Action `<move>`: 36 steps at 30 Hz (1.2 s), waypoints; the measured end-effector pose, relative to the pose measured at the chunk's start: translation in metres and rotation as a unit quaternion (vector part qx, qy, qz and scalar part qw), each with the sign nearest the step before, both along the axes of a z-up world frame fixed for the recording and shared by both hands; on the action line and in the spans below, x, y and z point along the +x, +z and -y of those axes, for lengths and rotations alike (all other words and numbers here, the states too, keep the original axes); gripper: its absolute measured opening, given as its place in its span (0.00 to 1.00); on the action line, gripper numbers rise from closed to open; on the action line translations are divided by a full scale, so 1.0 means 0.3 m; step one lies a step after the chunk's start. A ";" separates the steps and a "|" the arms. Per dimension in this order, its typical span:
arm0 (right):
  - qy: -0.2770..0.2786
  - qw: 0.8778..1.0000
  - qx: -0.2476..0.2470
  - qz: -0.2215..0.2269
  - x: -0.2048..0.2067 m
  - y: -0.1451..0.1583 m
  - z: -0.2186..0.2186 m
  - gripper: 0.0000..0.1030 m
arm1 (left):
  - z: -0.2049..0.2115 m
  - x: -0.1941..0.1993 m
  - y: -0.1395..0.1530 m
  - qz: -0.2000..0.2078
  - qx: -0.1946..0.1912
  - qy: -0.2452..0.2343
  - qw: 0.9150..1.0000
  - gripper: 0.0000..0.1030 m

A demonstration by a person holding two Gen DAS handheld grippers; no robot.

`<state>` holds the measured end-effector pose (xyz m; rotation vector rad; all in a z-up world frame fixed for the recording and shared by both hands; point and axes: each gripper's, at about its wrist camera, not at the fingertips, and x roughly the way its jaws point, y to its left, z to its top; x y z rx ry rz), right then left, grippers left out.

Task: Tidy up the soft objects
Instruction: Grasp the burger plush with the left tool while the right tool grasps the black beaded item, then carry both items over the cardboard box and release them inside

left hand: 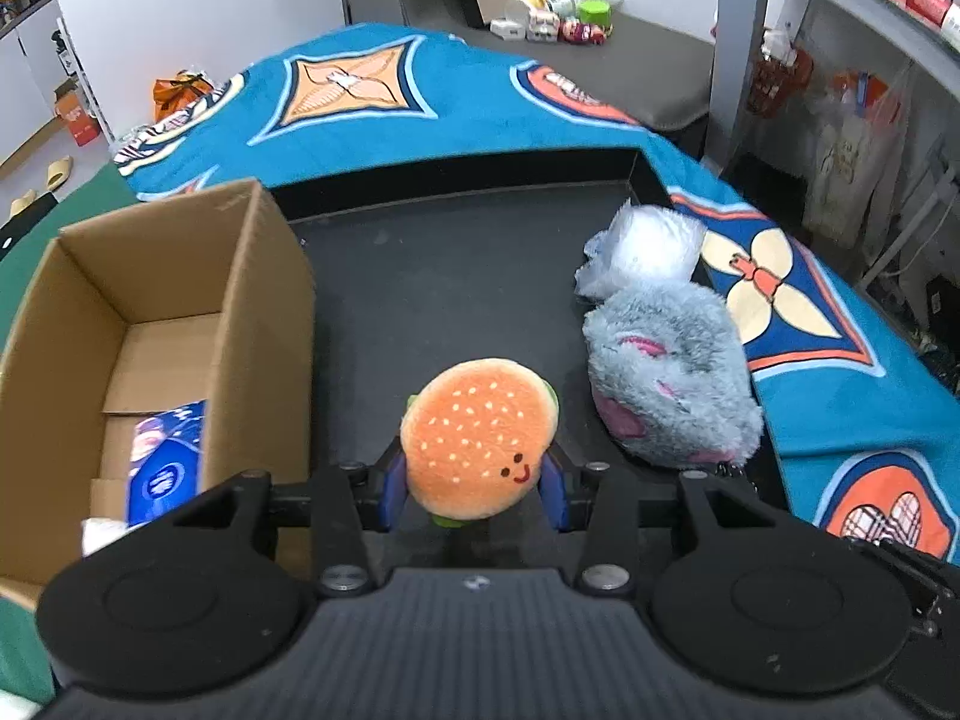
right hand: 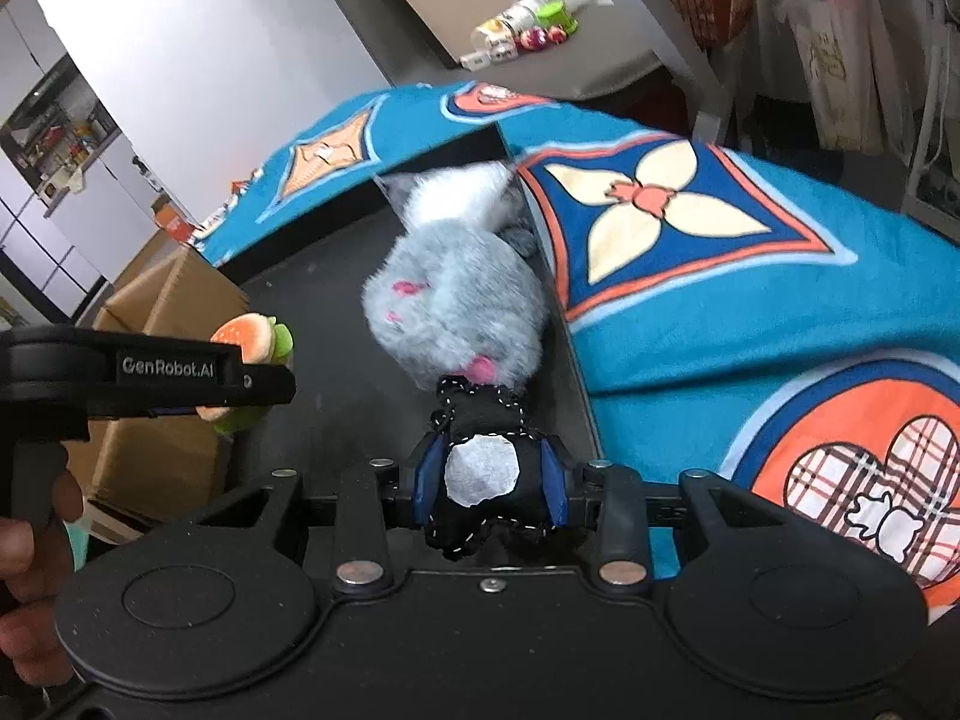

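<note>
A burger plush [left hand: 477, 438] with a smiling face hangs just above the black tray [left hand: 450, 276], and my left gripper [left hand: 474, 480] is shut on its sides. The right wrist view shows the same burger plush [right hand: 252, 333] in that left gripper [right hand: 240, 384], beside the cardboard box [right hand: 174, 300]. My right gripper [right hand: 489, 480] is shut on a black stitched soft piece [right hand: 480, 414] with a grey patch, at the near end of the grey fluffy plush [right hand: 456, 312]. I cannot tell whether the two are joined. The grey fluffy plush [left hand: 672, 378] lies at the tray's right side.
An open cardboard box [left hand: 252, 300] stands left of the tray with a blue packet [left hand: 165, 468] inside. A white fluffy thing in clear plastic [left hand: 648, 246] lies behind the grey plush. A blue patterned blanket [left hand: 372, 138] surrounds the tray. A hand [right hand: 36, 540] grips the left tool.
</note>
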<state>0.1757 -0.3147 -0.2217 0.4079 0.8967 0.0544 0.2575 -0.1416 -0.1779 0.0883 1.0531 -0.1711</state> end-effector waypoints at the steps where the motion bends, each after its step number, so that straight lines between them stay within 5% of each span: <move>1: 0.001 1.000 0.001 0.004 -0.003 0.011 -0.002 0.34 | -0.006 -0.008 0.013 0.003 -0.002 0.001 1.000 0.42; 9: 0.003 0.999 0.028 0.027 -0.015 0.099 -0.024 0.34 | -0.056 -0.065 0.108 0.030 -0.017 0.006 0.999 0.42; 36: 0.063 0.995 -0.003 0.080 0.033 0.291 -0.295 0.34 | -0.428 -0.127 0.279 0.083 -0.047 0.085 0.992 0.42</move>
